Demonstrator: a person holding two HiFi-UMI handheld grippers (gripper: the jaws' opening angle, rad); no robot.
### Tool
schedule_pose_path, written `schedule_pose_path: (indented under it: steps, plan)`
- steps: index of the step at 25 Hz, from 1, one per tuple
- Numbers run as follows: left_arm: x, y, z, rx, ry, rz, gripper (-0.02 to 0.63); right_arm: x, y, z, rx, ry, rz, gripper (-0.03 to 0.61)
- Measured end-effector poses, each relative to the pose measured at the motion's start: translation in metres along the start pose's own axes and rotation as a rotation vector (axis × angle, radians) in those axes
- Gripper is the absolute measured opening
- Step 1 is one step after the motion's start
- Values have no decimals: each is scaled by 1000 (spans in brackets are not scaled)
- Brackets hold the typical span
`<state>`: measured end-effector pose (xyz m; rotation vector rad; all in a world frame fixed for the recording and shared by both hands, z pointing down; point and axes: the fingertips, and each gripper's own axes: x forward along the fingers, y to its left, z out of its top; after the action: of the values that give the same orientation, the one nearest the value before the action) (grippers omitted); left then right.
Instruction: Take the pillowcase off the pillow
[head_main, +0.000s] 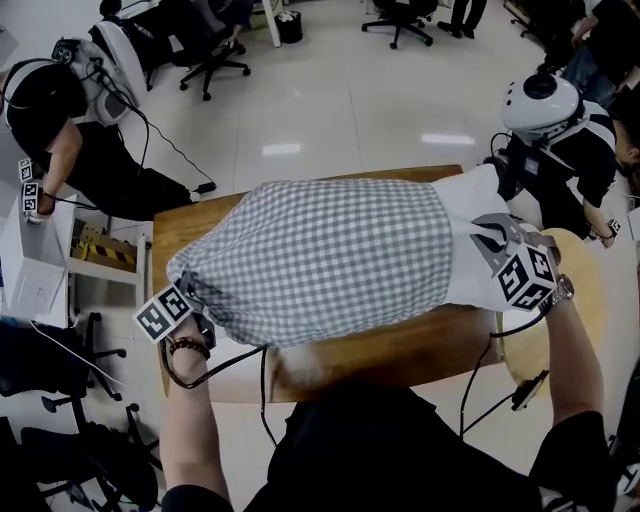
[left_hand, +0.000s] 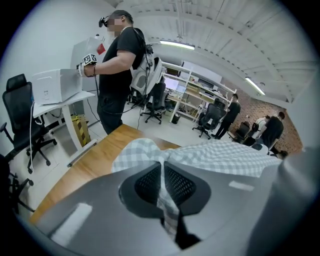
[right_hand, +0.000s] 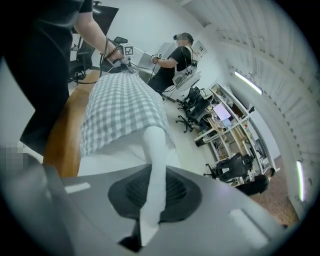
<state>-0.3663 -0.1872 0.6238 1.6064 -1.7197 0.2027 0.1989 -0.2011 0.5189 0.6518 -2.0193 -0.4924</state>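
Checked pillowcase (head_main: 320, 255): covers most of the white pillow (head_main: 470, 270), above the wooden table (head_main: 400, 360). My left tongs (left_hand: 162, 172): clamped on its checked corner. My right tongs (right_hand: 152, 187): clamped on the pillow's bare white end.

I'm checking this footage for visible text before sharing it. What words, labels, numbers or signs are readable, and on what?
No readable words or numbers anywhere.
Left cube and right cube: black-and-white square patterns only, no letters.
White box: a small mark on its side, too small to read.
Yellow box: black stripes only, no text.
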Motion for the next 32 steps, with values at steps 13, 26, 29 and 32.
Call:
schedule_pose_path:
  steps: [13,26,29,32]
  plan:
    - [-30,38,-4,-42,-31,59,8,-14,10,-28,24,50,-1,14]
    - [-14,32,-30,-37,18,58,15,10,25,-43,-4,60,26,69]
    - [-11,30,-31,-36,20,53,51,13,24,-40,-2,51,28,91]
    - [-12,25,-24,-34,18,40,100,13,18,-34,-3,44,26,98]
